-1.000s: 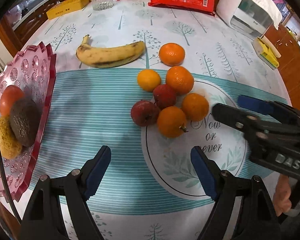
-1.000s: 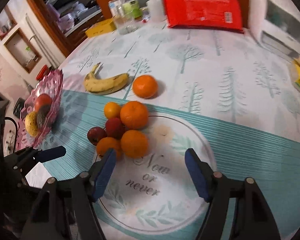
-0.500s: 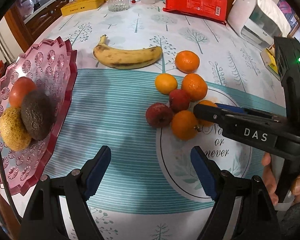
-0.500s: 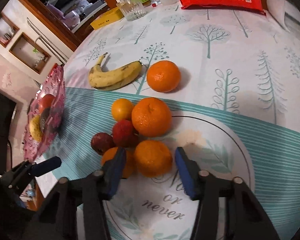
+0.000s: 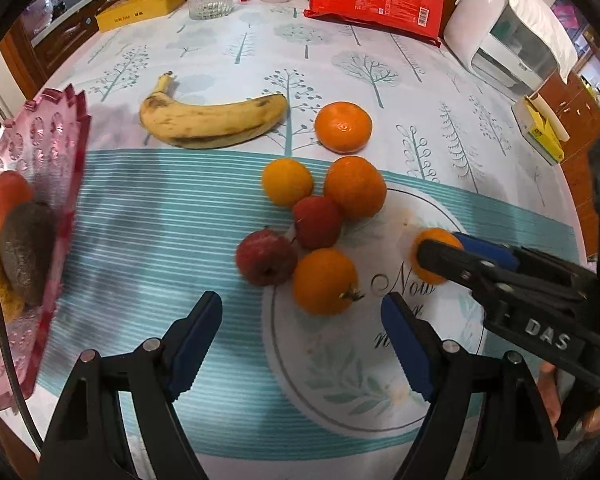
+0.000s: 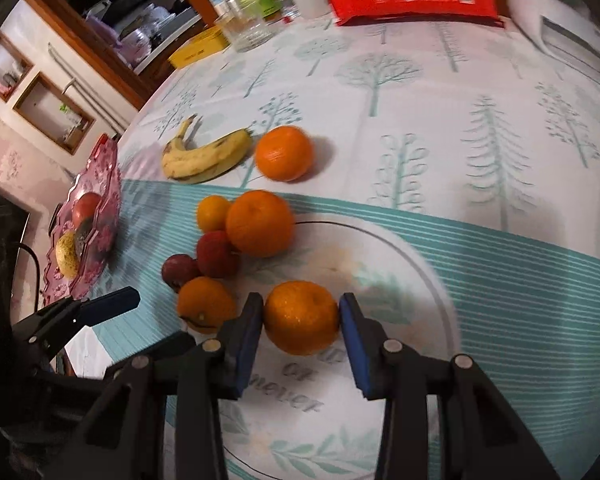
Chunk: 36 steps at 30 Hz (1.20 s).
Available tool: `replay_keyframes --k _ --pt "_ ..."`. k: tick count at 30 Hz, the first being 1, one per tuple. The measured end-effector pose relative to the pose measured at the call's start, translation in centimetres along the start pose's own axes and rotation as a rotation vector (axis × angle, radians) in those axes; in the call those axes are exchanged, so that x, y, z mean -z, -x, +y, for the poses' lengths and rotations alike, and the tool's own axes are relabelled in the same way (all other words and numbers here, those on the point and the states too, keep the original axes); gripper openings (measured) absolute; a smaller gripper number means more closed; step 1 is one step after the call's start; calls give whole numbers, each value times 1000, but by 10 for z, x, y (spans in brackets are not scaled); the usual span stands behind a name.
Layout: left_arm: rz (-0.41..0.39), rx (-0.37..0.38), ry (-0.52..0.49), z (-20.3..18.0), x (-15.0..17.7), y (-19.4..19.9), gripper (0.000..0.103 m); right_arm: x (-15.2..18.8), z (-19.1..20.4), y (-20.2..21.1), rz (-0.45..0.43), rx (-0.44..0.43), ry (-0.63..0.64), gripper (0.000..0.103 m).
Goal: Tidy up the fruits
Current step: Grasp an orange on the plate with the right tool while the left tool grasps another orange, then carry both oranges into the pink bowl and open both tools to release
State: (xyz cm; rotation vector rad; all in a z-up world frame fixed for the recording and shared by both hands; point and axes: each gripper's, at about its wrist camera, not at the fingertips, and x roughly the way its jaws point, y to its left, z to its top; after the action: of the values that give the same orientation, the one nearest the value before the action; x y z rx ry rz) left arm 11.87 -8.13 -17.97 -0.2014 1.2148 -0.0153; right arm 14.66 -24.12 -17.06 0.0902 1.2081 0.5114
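Right tool (image 6: 302, 318) pads against round orange (image 6: 300, 318)

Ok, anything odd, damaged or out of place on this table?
Nothing spilled or broken. The banana is heavily brown-spotted. The pink fruit tray sits far to one side, while most fruit lies loose on the tablecloth. The right gripper is shut on an orange; the left gripper is open.

Six oranges (image 5: 343, 127), two red fruits (image 5: 317, 222), one banana (image 5: 214, 121), one pink dish (image 5: 40, 152)
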Motion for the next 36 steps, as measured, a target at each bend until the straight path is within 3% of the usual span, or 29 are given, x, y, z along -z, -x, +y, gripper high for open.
replay_keyframes --k 5,12,18,25,31,36 --pt "13 16 42 -7 -5 -11 78 4 -15 6 -12 10 -32 40" --pt "52 -13 55 -19 -11 -27 49 7 -19 7 -16 23 -37 40" --pt "68 -46 98 -16 -14 -34 38 10 -17 8 -18 27 -22 40" --pt "91 -5 66 -16 -9 -29 36 14 -13 10 -18 32 -10 40" --pt "135 -16 -65 -25 10 -16 36 17 -3 20 -34 40 5 40" --pt "103 -29 -148 -23 24 12 36 22 12 30 -44 44 18 40"
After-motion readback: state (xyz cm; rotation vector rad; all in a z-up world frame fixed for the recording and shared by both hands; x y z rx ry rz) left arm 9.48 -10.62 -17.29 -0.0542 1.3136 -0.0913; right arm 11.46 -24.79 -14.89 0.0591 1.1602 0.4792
